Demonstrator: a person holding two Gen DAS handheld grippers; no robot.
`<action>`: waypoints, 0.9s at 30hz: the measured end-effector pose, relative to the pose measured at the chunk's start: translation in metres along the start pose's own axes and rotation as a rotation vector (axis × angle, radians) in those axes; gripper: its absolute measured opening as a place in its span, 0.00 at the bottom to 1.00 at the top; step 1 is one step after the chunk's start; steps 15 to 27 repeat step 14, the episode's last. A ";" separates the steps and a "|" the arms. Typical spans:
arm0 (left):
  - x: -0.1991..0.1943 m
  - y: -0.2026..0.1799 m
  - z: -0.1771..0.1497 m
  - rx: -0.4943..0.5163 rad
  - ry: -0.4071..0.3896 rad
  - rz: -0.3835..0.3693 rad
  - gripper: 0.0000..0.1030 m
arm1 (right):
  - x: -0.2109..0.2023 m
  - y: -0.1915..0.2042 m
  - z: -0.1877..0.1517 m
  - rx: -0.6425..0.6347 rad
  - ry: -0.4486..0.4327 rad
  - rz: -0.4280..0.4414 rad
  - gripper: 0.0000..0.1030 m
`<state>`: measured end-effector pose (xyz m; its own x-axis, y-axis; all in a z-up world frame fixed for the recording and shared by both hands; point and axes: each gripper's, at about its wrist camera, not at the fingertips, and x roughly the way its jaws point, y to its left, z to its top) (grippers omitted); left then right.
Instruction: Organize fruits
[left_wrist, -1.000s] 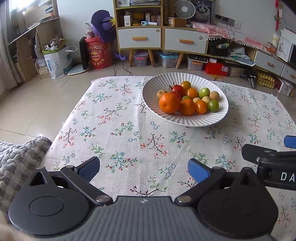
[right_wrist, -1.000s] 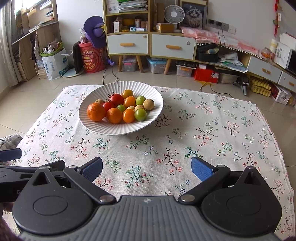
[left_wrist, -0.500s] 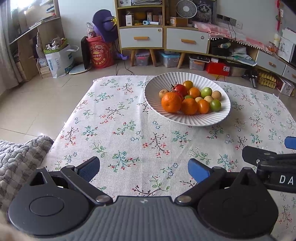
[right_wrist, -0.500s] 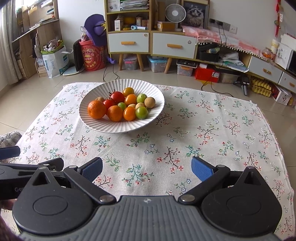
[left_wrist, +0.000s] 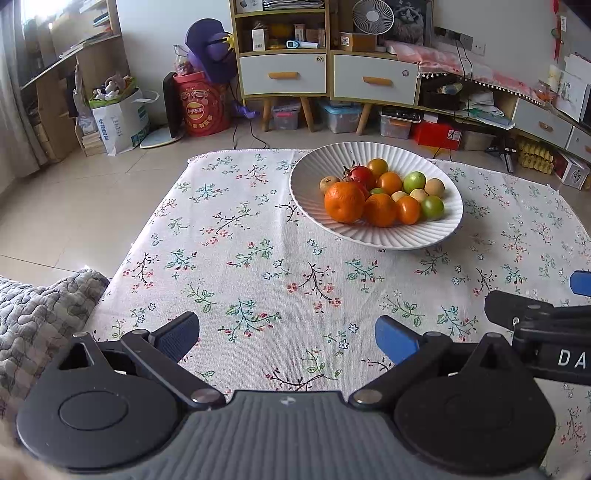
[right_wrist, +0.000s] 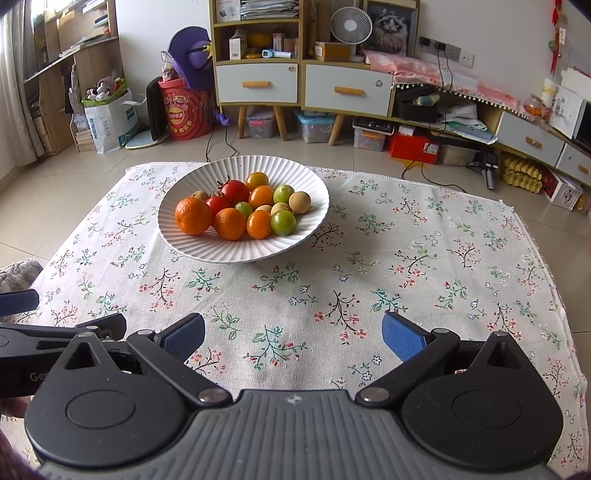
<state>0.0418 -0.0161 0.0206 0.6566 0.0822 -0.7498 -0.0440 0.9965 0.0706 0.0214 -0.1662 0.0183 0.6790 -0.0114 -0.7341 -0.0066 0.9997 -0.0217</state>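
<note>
White ribbed plate (right_wrist: 207, 251) sits on the floral cloth (right_wrist: 369, 280), in the far-left part of it as the right gripper's camera sees it, and far-right of centre for the left one (left_wrist: 306, 206). Plate is round, rim up, no clear long axis. The fruit pile on it runs roughly left to right: large orange (right_wrist: 192, 216) at the left end, a second orange (right_wrist: 229, 223) and a smaller orange fruit (right_wrist: 258, 224) beside it, green fruit (right_wrist: 283, 222) toward the right, a tan round fruit (right_wrist: 299, 202) at the far right. Red tomatoes (right_wrist: 235, 191) lie behind, stems up. Fruits touch one another; none lies on the cloth.

Edges: the plate's far rim is near the cloth's far edge; beyond that, bare tiled floor (left_wrist: 74, 206), then the drawer cabinet (right_wrist: 303, 85). A wide stretch of bare cloth lies between the plate and both grippers, and more to the plate's right. A grey quilted blanket (left_wrist: 40, 306) touches the cloth's near-left corner.

Left gripper (left_wrist: 287, 336): jaws spread wide, blue pads (left_wrist: 395, 338) well apart, nothing between them, hovering over the near cloth. Right gripper (right_wrist: 293, 336): likewise wide apart, pads (right_wrist: 402, 338) empty, above the near cloth. The two grippers are side by side; each shows at the edge of the other's view. Both well apart from the plate.
</note>
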 end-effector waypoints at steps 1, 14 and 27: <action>0.000 0.000 0.000 0.000 0.000 0.000 0.98 | 0.000 0.000 0.000 0.000 0.000 0.000 0.99; 0.003 -0.001 -0.001 0.008 0.010 0.011 0.98 | 0.002 0.000 -0.003 -0.004 0.004 -0.005 0.99; 0.003 -0.001 -0.001 0.008 0.010 0.011 0.98 | 0.002 0.000 -0.003 -0.004 0.004 -0.005 0.99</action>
